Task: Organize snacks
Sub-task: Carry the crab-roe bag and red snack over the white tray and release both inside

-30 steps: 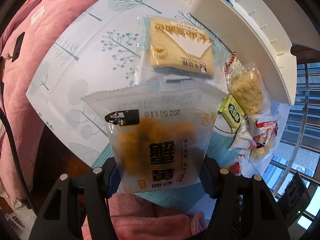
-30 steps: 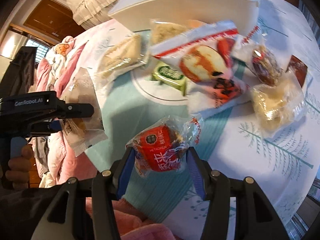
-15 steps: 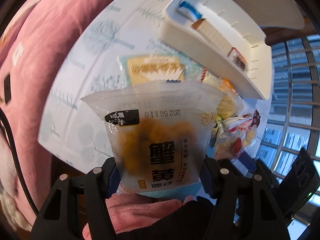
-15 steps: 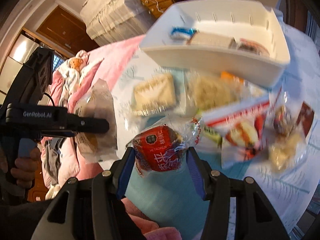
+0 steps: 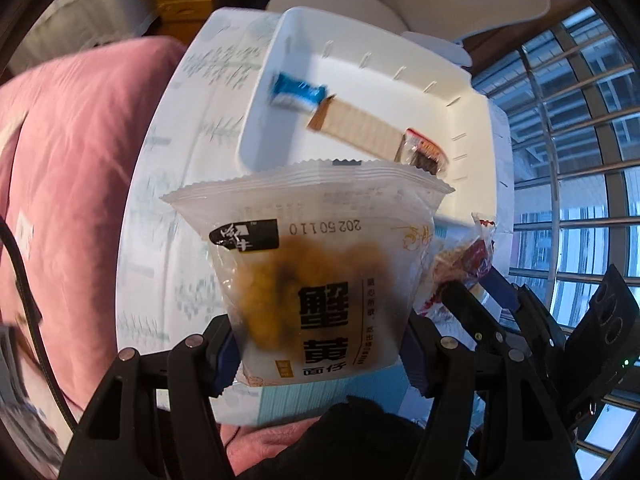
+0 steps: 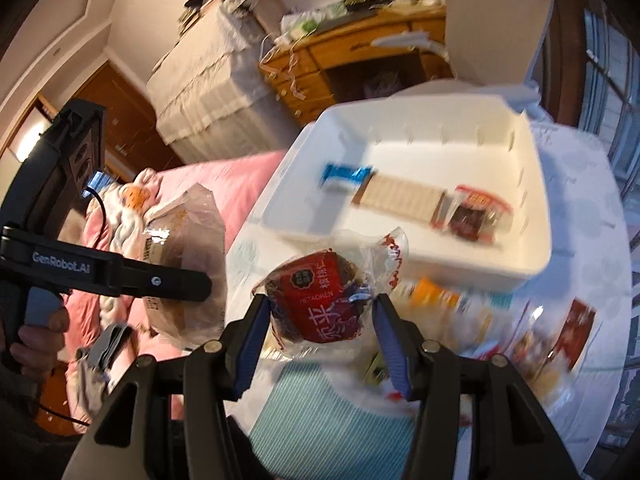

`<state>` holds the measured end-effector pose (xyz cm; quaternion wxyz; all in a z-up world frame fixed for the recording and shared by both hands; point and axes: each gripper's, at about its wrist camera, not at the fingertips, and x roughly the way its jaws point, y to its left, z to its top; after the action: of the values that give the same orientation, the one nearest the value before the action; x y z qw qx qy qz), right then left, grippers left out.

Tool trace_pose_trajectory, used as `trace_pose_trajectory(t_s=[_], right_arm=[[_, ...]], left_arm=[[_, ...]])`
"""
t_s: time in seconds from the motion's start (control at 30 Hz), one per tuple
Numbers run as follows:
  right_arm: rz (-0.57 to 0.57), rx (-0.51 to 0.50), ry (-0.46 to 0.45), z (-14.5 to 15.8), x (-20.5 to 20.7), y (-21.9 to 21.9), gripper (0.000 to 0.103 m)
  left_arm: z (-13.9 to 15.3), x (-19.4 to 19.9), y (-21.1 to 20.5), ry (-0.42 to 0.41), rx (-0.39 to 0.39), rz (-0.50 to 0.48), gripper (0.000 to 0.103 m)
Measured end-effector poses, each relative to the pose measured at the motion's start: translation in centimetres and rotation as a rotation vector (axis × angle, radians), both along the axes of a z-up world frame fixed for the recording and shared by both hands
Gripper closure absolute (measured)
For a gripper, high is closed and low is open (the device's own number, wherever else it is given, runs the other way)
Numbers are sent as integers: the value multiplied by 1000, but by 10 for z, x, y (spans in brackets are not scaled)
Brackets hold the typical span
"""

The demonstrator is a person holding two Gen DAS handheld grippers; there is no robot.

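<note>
Table (image 6: 572, 184): round, under a white cloth printed with pale trees and a teal striped ring; blurred loose snacks lie on its near right part in the right wrist view.
Pink bedding (image 5: 72, 184): fills the left side, beyond the table edge.
White bin (image 6: 536, 200): open rectangular tray with slotted walls, on the far part of the table.
Bin contents: a blue wrapper (image 6: 346, 174) at the left, a long tan wafer pack (image 6: 404, 198) in the middle, a small red-and-clear packet (image 6: 476, 212) at the right, laid end to end in a row.
Left gripper (image 5: 320, 354): black frame, side marked "GenRobot.AI" in the right wrist view; its jaws are clamped on the lower sides of the frosted bag, held in the air near the bin's near wall.
Frosted bag (image 5: 316, 256): translucent pouch of orange-brown pieces; printed "20250110", a black logo patch, large Chinese characters reading "蟹黄"; smaller writing not legible.
Right gripper (image 6: 320, 328): blue-padded jaws pressed on both sides of the red snack, above the table just near the bin.
Red snack (image 6: 320, 300): round cake in a clear crinkled wrapper, red label with "HETAOREN" and Chinese characters.
Hand (image 6: 38, 336): wraps the left gripper's handle at the far left.
</note>
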<state>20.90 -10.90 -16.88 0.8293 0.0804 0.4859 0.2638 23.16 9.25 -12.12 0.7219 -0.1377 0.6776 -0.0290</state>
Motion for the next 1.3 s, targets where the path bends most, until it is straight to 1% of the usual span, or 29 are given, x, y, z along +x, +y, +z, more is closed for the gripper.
trace_pose_trajectory(t_s=[0.1, 0.23, 0.4, 0.47, 0.6, 0.67, 0.7, 0.73, 0.8, 0.93, 1.0, 1.3], right_arm=[[-58, -8, -21, -3, 14, -6, 50], [-125, -19, -40, -12, 27, -15, 50], [-222, -21, -60, -19, 38, -25, 49], [-255, -26, -65, -21, 41, -26, 49], [-281, -30, -57, -27, 45, -28, 49], [-292, -40, -47, -30, 47, -28, 48], [-297, -39, -42, -32, 48, -28, 47], [-304, -30, -37, -33, 48, -29, 47], [-310, -18, -32, -34, 48, -30, 47], [-319, -27, -5, -38, 48, -31, 47], [-324, -9, 9, -38, 47, -33, 46], [-348, 25, 5, -28, 31, -46, 46]], left_arm=[[1, 22, -7, -6, 8, -46, 38], [2, 47, -19, -36, 22, -104, 38], [-13, 72, -26, -51, 27, -141, 37], [-18, 81, -28, -57, 14, -146, 37], [-27, 96, -32, -96, 22, -166, 37], [-30, 101, -35, -106, 24, -184, 36], [-31, 104, -36, -105, 21, -192, 34], [-33, 105, -37, -102, 15, -196, 28], [-34, 105, -38, -101, 10, -194, 22], [-31, 101, -38, -112, 0, -190, 21], [-29, 99, -37, -119, -2, -188, 21], [-11, 73, -43, -154, -17, -190, 21]])
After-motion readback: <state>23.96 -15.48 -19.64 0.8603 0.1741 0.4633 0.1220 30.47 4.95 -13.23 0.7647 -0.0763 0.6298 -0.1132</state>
